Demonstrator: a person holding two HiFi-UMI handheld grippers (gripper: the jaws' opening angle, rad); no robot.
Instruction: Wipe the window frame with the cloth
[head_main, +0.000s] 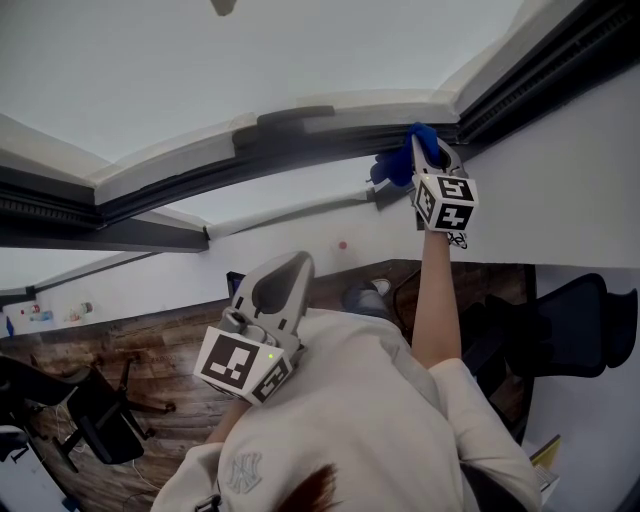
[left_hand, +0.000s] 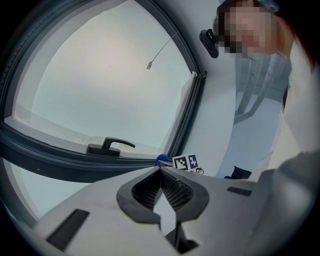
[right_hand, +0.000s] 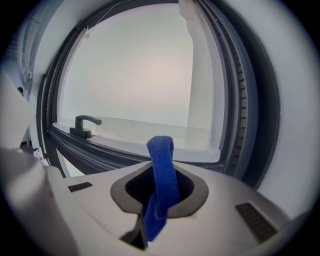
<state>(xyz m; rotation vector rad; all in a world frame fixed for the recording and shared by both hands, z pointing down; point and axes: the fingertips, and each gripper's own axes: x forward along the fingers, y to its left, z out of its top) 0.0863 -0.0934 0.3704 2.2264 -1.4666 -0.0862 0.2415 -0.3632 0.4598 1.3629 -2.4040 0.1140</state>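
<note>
A blue cloth (right_hand: 161, 177) is pinched between the jaws of my right gripper (right_hand: 160, 165), sticking up out of them as a folded strip. In the head view that right gripper (head_main: 428, 150) is raised to the dark window frame (head_main: 300, 145), with the cloth (head_main: 398, 165) bunched at the frame's lower corner. The frame (right_hand: 115, 152) and its black handle (right_hand: 84, 125) lie just beyond the cloth. My left gripper (head_main: 285, 275) hangs low by the person's chest, shut and empty; its jaws (left_hand: 160, 172) meet at the tip. The cloth (left_hand: 162, 160) shows small beyond them.
White wall (head_main: 560, 190) surrounds the window. A dark vertical frame post (right_hand: 245, 100) rises at the right. Below lie a wooden floor (head_main: 130, 345), black office chairs (head_main: 85, 410) and another chair (head_main: 580, 325). A pull cord (left_hand: 160, 52) hangs over the pane.
</note>
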